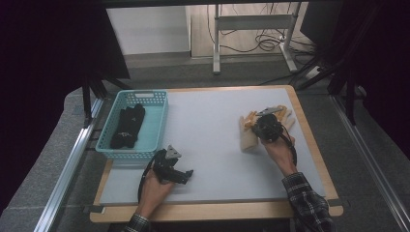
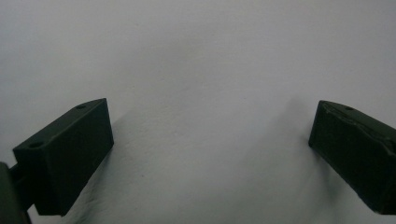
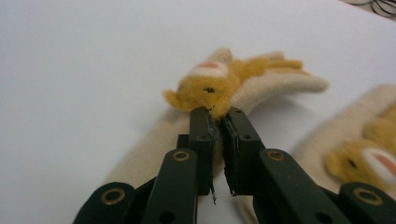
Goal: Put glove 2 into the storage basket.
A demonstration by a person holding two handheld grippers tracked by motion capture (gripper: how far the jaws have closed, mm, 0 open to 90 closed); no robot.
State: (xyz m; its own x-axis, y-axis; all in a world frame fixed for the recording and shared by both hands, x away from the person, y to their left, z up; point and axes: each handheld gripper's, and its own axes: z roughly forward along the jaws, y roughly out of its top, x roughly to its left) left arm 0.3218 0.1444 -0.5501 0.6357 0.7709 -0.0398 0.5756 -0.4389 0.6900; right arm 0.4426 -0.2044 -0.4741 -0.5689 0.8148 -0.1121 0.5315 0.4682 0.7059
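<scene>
Right of centre in the high view, the right gripper (image 1: 267, 126) sat over a beige glove (image 1: 249, 136) lying on the white table mat (image 1: 212, 140), with the person's right hand (image 1: 277, 150) behind it and a plaid sleeve (image 1: 308, 203) at the lower right corner. A second beige glove (image 1: 286, 116) lay just beside the first, toward the upper right (partly hidden by the gripper, so contact between the two was unclear).

Right gripper view: its jaws stood nearly together, clamped on the glove (image 3: 261, 91) at a fuzzy yellow animal patch (image 3: 210, 91) sewn on it; a thin bit of fabric showed in the narrow gap. The other glove (image 3: 359, 154), with its own yellow patch, lay at the right edge of that frame.

Lower left of centre in the high view, the left gripper (image 1: 173, 170) rested on the mat in the person's left hand (image 1: 157, 186), near the bottom edge of a teal basket (image 1: 157, 126). Left gripper view: jaws wide apart, bare mat (image 2: 205, 93) between them, nothing held.

Basket sat at the upper left of the mat, with a dark black item (image 1: 128, 126) inside (looked like fabric; couldn't tell what). It was well apart from both gloves.
</scene>
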